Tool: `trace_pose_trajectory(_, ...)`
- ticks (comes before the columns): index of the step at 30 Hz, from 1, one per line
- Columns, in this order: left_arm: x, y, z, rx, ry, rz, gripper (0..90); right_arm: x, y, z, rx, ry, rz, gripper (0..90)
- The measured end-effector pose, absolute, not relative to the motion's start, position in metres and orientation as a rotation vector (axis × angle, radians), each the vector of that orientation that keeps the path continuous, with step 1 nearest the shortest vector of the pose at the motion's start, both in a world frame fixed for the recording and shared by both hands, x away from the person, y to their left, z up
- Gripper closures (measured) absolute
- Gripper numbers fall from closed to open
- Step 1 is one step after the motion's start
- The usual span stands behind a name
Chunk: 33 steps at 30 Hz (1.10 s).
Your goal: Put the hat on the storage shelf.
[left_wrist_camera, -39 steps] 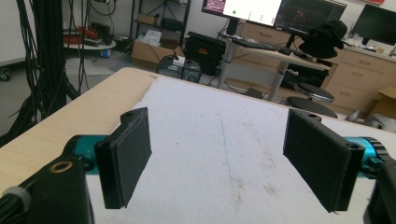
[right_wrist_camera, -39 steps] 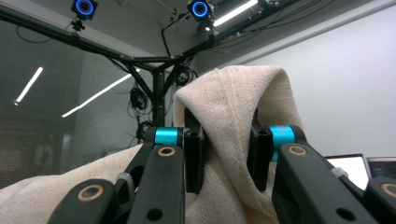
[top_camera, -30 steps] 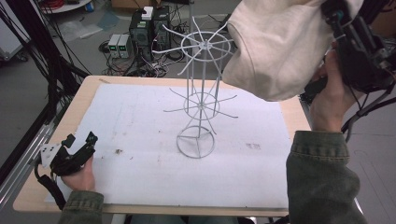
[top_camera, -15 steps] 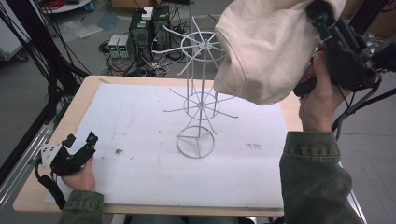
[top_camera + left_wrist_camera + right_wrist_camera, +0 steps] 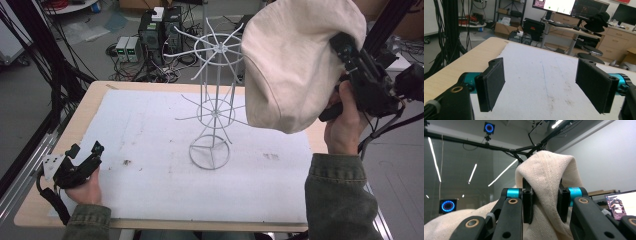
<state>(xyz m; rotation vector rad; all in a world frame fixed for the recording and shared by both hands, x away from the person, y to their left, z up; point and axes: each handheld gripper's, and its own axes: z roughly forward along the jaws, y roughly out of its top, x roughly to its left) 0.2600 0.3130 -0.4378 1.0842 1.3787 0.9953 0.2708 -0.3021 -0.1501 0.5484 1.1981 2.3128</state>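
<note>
Since the earlier frame the cream hat [image 5: 295, 65] has shifted slightly — held aloft right of the wire stand [image 5: 212, 100]. Right gripper [image 5: 545, 202] pinches its folded cloth; left gripper [image 5: 544, 90], jaws wide, rests on the counter [image 5: 150, 90].

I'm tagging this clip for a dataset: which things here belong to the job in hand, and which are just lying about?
In the job:
cream hat, clamped in the right gripper
white wire stand on the table

Just about:
left gripper, open, resting at the table's near left
electronics boxes and cables on the floor
monitors and black hat on the far desk
</note>
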Motion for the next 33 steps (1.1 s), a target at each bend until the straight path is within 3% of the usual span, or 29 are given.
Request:
trace_pose_trajectory(10,0.259,0.311,-0.436,1.094,1.370,1.018,23.5,0.256,-0.302,-0.176,0.543,1.404,2.117,73.4)
trace_pose_trajectory(33,0.256,0.306,-0.433,1.120,1.338,1.083,23.7,0.271,-0.307,-0.240,0.672,1.565,1.966,72.7)
